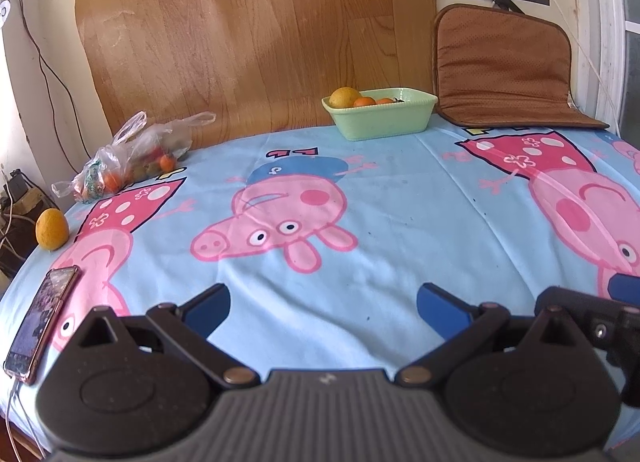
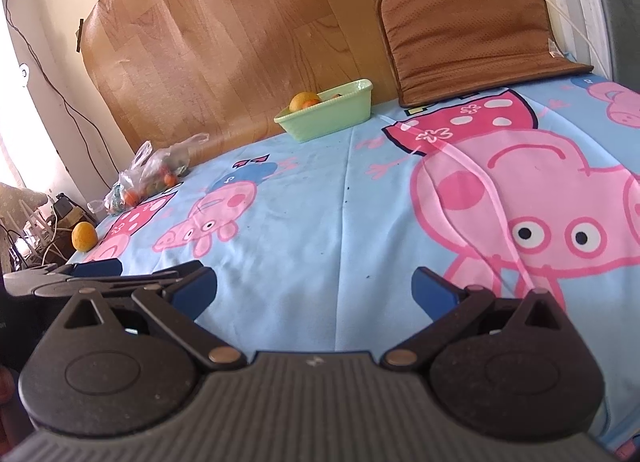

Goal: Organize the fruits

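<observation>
Grippers left (image 1: 323, 308) and right (image 2: 314, 290) wide open, empty, lemon (image 1: 51, 229) at blanket (image 1: 400, 230) edge

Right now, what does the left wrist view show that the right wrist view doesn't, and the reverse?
Only the left wrist view shows the phone at the blanket's near left edge. Only the right wrist view shows the left gripper from the side. Both show the green tub holding fruit, the plastic bag, the loose yellow fruit and the brown cushion.

Bag (image 1: 132, 158) contents: blurred behind plastic, fruit kinds unclear.
Green basket (image 2: 332, 112) interior: mostly hidden by its wall.
Phone (image 1: 38, 322) screen: unreadable.
</observation>
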Available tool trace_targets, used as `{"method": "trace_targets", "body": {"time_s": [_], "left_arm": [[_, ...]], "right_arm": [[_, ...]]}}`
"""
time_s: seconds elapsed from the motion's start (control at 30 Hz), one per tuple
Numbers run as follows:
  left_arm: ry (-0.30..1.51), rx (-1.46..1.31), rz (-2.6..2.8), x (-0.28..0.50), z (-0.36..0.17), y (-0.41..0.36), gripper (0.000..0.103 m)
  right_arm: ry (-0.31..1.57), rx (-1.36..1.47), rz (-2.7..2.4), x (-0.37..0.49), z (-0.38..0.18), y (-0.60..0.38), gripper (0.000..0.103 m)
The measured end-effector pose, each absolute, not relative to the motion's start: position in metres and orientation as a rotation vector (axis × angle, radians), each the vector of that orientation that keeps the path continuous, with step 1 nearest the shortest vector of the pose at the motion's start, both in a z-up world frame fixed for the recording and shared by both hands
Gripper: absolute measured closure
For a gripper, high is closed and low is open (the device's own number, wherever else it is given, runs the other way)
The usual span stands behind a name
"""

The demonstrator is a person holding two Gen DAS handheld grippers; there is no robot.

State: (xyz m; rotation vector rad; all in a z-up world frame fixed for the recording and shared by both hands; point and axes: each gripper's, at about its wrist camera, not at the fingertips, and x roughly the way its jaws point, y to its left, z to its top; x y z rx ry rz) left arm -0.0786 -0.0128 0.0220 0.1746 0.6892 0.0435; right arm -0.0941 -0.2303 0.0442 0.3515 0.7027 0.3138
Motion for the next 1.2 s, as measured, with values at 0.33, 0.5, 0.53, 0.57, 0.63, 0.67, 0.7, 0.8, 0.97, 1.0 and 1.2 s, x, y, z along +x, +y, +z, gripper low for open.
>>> {"method": "trace_targets", "body": {"time_s": [0.33, 0.5, 0.53, 0.57, 0.63, 0.67, 0.7, 0.8, 0.97, 1.0, 1.2], "left_arm": [[0.712, 0.191, 0.069, -0.074, 0.015, -0.012, 0.000], [0.713, 0.198, 0.085, -0.074, 0.012, -0.010, 0.000], [0.711, 0.201, 0.092, -0.074, 0.011, -0.010, 0.000], [0.710, 0.207, 0.101, -0.074, 0.010, -0.010, 0.000], [0.708, 0.226, 0.119, -0.073, 0.009, -0.010, 0.000], [0.708, 0.232, 0.124, -0.072, 0.008, -0.010, 0.000], [0.708, 0.233, 0.126, -0.072, 0.008, -0.009, 0.000], [0.706, 0.227, 0.124, -0.072, 0.006, -0.008, 0.000], [0.706, 0.227, 0.121, -0.072, 0.006, -0.007, 0.000], [0.708, 0.225, 0.118, -0.072, 0.005, -0.007, 0.000], [0.724, 0.219, 0.112, -0.070, 0.002, -0.006, 0.000]], "right_arm": [[0.714, 0.349, 0.313, -0.092, 0.043, -0.229, 0.000], [0.721, 0.348, 0.314, -0.091, 0.040, -0.228, 0.000], [0.723, 0.348, 0.314, -0.091, 0.040, -0.228, 0.000], [0.725, 0.348, 0.314, -0.091, 0.039, -0.228, 0.000], [0.729, 0.348, 0.314, -0.090, 0.039, -0.227, 0.000], [0.731, 0.348, 0.315, -0.090, 0.039, -0.227, 0.000], [0.731, 0.347, 0.315, -0.090, 0.039, -0.227, 0.000], [0.733, 0.345, 0.315, -0.090, 0.038, -0.226, 0.000], [0.735, 0.340, 0.311, -0.089, 0.037, -0.225, 0.000], [0.735, 0.340, 0.311, -0.089, 0.037, -0.225, 0.000], [0.740, 0.338, 0.314, -0.088, 0.036, -0.224, 0.000]]}}
